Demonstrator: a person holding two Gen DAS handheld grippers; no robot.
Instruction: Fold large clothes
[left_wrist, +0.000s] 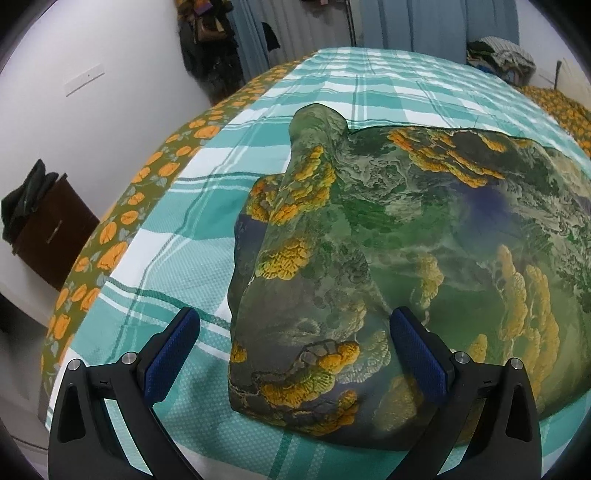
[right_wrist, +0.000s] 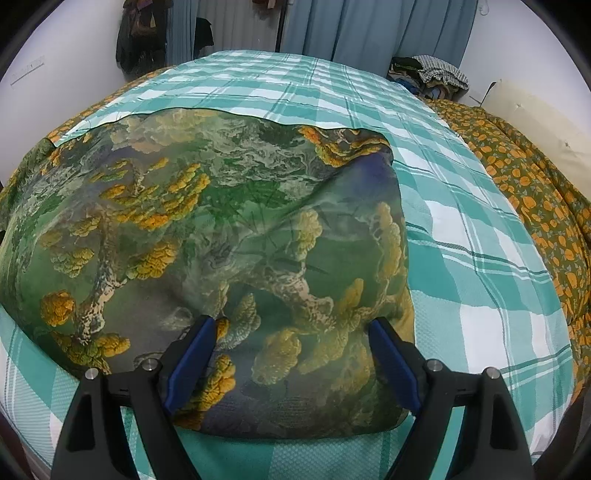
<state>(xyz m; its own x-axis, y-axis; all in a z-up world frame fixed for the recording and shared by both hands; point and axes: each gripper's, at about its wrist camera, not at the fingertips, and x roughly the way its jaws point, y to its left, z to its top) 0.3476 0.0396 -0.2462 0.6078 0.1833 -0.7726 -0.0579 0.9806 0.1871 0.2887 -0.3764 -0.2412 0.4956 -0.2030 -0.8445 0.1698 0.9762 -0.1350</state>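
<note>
Above the near edge of the bed, the left gripper (left_wrist: 295, 347) and the right gripper (right_wrist: 291, 349) are held with jaws spread wide and nothing gripped between the blue pads. Beneath both, the green and orange printed garment (right_wrist: 229, 229) is spread on the teal checked sheet (left_wrist: 177, 236), one side bunched into a raised fold (left_wrist: 314, 155). An orange-flowered cover (right_wrist: 535, 206) is seen along the bed's sides, with curtains (right_wrist: 369, 26) beyond

Checked bedsheet (left_wrist: 369, 85), green printed garment (left_wrist: 424, 229) lying flat
</note>
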